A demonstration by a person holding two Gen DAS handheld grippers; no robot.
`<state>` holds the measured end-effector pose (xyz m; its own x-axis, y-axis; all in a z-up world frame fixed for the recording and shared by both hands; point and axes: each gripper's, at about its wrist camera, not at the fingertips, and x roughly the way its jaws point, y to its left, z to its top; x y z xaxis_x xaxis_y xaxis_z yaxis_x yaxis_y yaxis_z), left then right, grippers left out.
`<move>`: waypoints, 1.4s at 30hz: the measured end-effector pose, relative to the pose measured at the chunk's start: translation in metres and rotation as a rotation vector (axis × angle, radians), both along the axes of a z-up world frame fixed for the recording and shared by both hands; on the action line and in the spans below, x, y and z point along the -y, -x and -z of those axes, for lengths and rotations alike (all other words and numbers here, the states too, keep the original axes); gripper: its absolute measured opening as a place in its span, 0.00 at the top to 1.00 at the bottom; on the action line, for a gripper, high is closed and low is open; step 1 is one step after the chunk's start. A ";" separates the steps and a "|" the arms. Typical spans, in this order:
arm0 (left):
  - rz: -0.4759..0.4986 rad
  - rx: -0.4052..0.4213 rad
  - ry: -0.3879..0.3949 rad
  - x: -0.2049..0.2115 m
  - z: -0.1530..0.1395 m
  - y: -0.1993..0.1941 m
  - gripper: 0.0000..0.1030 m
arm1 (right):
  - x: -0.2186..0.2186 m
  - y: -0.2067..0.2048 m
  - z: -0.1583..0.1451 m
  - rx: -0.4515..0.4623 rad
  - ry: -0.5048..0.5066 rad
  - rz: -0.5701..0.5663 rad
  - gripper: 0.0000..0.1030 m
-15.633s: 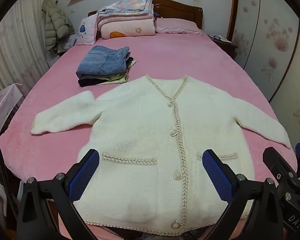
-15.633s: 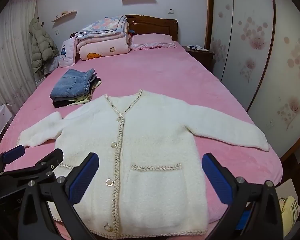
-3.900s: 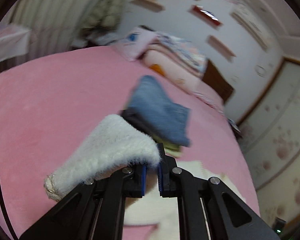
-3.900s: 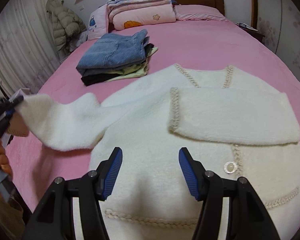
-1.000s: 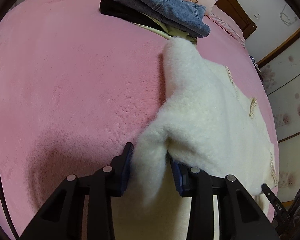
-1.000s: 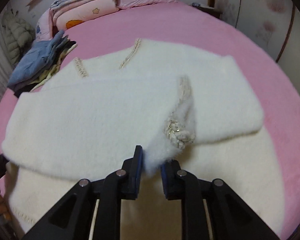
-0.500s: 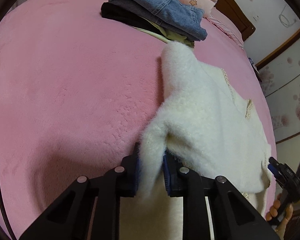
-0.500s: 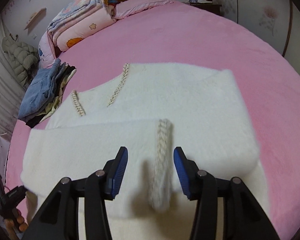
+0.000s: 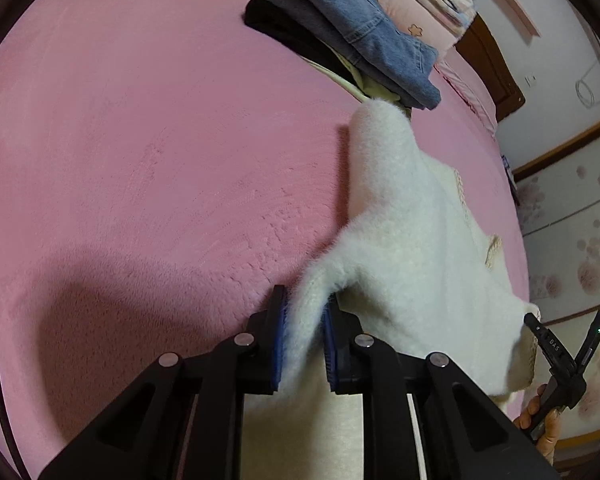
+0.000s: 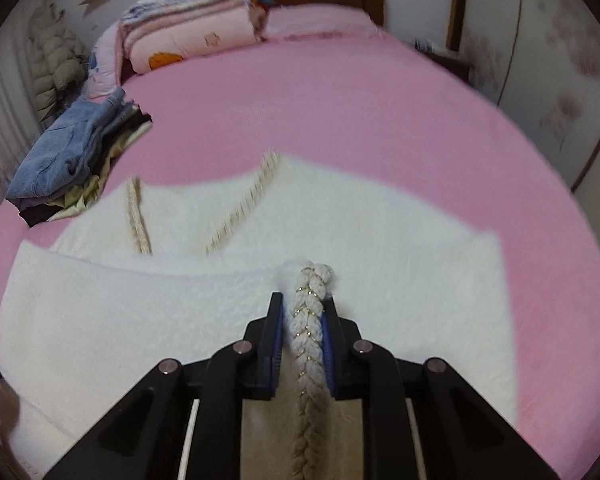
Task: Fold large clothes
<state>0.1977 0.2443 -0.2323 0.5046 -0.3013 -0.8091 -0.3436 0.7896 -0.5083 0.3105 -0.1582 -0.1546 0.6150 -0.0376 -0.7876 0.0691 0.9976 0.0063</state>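
A fluffy white cardigan (image 9: 416, 248) with braided trim lies on the pink bed (image 9: 140, 160), both sleeves folded across its front. My left gripper (image 9: 305, 312) is shut on the cardigan's left edge and lifts it a little. My right gripper (image 10: 303, 312) is shut on the braided cuff (image 10: 310, 308) of the top folded sleeve, over the cardigan's body (image 10: 340, 216). The right gripper also shows at the far right of the left wrist view (image 9: 556, 352), at the cardigan's other side.
A stack of folded clothes with blue jeans on top (image 9: 352, 36) (image 10: 72, 152) sits beyond the cardigan's left shoulder. Folded quilts and a pillow (image 10: 196, 28) lie at the headboard. A green puffer jacket (image 10: 56, 64) hangs at the left. Wardrobe doors (image 10: 560, 80) stand right of the bed.
My right gripper was open around the braided cuff half a second ago and has shut on it. My left gripper stays shut on the cardigan's left edge.
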 end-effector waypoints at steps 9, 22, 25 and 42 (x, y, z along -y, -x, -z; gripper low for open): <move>-0.006 -0.005 0.038 -0.003 0.002 0.001 0.84 | -0.016 -0.040 0.040 -0.146 0.093 0.001 0.77; 0.160 0.151 -0.232 0.037 -0.087 -0.019 0.79 | 0.005 0.028 0.002 -0.064 0.004 0.020 0.61; 0.234 0.169 -0.234 0.068 -0.088 -0.037 0.79 | 0.004 0.040 0.002 -0.063 -0.038 0.023 0.61; 0.240 0.006 -0.344 0.063 -0.002 -0.095 0.97 | -0.010 0.050 0.045 -0.154 0.002 0.021 0.61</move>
<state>0.2931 0.1815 -0.2305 0.4579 -0.1242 -0.8803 -0.1266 0.9710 -0.2029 0.2603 -0.1482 -0.1992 0.4859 -0.0506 -0.8726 0.0898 0.9959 -0.0078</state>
